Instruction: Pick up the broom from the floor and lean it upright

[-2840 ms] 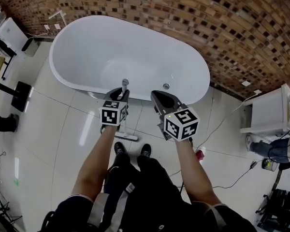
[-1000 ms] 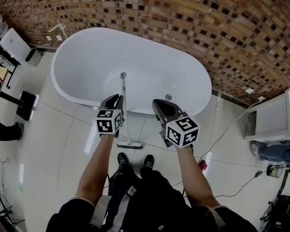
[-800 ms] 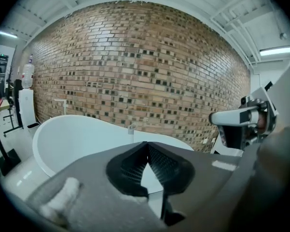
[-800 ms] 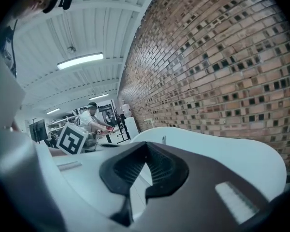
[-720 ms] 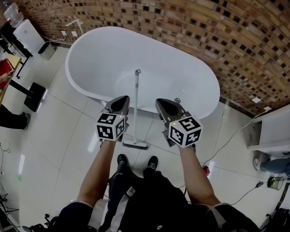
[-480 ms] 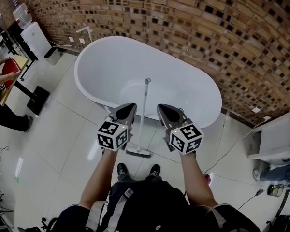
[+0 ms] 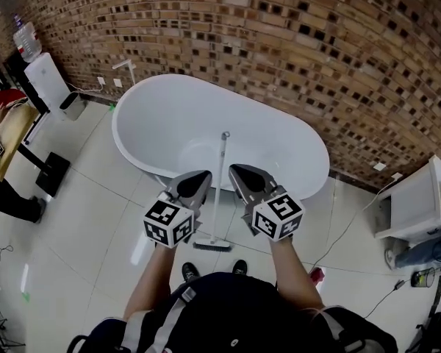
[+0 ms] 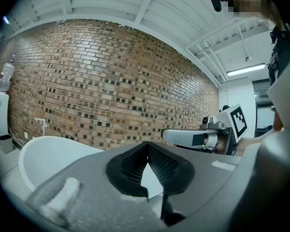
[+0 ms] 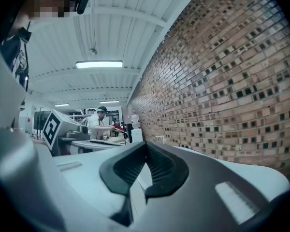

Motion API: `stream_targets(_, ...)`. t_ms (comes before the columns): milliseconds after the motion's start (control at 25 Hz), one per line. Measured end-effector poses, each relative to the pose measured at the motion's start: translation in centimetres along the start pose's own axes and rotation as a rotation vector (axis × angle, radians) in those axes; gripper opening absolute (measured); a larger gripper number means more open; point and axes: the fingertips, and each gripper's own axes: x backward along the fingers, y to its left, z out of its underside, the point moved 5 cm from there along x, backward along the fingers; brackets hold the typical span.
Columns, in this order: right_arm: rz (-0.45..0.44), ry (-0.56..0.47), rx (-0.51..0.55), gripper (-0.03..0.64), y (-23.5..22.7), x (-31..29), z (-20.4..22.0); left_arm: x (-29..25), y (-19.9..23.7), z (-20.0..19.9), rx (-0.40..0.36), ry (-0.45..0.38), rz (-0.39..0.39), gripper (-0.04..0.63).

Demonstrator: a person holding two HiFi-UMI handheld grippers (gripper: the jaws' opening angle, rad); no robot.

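Observation:
The broom (image 7: 220, 197) stands upright on the tiled floor, its handle leaning against the near rim of the white bathtub (image 7: 143, 87) and its head (image 7: 209, 245) on the tiles. My left gripper (image 7: 203, 176) hangs just left of the handle, shut and empty. Just right of the handle, my right gripper (image 7: 235, 170) is also shut and empty. Neither touches the broom. In the left gripper view the left gripper (image 8: 146, 145) has its tips together, with the right gripper (image 8: 186, 137) beside it. The right gripper (image 9: 145, 144) shows closed tips in its own view.
A brick wall (image 7: 294, 43) runs behind the tub. A white cabinet (image 7: 419, 204) stands at the right with cables (image 7: 353, 223) on the floor beside it. A water dispenser (image 7: 40, 76) and a person at a table (image 7: 4, 149) are at the left. My shoes (image 7: 191, 271) are near the broom head.
Both grippers have risen and now stand off the handle, the left one having been close against it. The broom stays leaning on the tub.

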Motion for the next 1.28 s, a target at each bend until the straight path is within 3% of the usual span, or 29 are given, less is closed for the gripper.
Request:
stream_targets(440,0.034,-0.010,0.022,0.002,0.2,-0.2,-1.1,-0.1,0.1,-1.0,-0.010,-0.009,0.051,0.002)
stream_targets(1280,0.063,-0.005,0.009,0.002,0.6,0.5,-1.2,0.3,-0.8,-0.1,-0.002,0.024,0.075,0.002)
